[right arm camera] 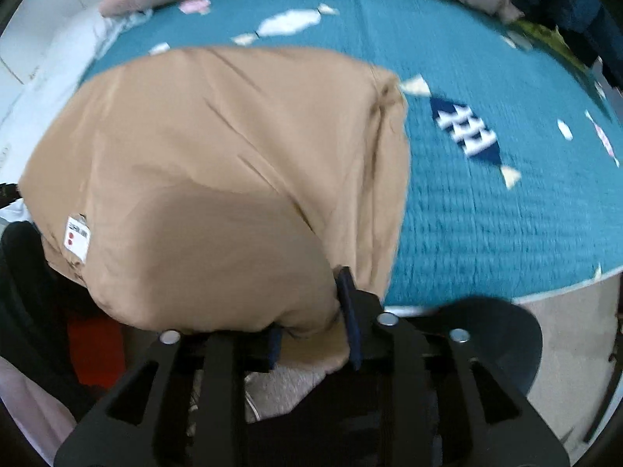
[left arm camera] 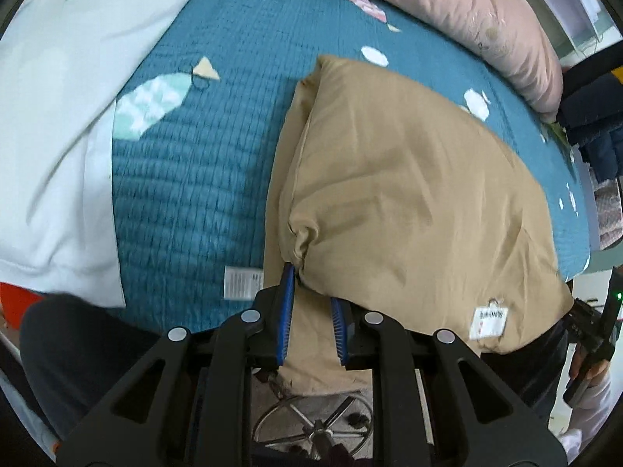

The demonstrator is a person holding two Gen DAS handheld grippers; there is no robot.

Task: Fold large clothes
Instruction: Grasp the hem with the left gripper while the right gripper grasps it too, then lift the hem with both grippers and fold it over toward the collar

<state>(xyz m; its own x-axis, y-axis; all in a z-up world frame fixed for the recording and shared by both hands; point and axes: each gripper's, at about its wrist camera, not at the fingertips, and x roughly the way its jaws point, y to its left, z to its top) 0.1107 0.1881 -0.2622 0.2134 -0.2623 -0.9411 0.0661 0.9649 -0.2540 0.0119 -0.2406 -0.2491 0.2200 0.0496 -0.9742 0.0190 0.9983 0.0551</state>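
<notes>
A large tan garment (left arm camera: 409, 194) lies folded over on the teal quilted bed, its near edge hanging over the bed's front; a white label (left arm camera: 488, 323) shows near that edge. My left gripper (left arm camera: 313, 292) is open, its blue pads either side of the garment's near left corner, with a bunched fold just ahead of the left pad. In the right wrist view the same garment (right arm camera: 218, 179) fills the left half. My right gripper (right arm camera: 311, 311) sits at its near right corner with cloth draped over and between the fingers; how the jaws stand is hidden.
The teal quilt (left arm camera: 194, 179) has fish and cloud patches. A white duvet (left arm camera: 50, 116) lies on the left, a pink pillow (left arm camera: 486, 19) at the back. A chair base (left arm camera: 315, 424) stands on the floor below. Dark clothes (left arm camera: 592, 116) hang at right.
</notes>
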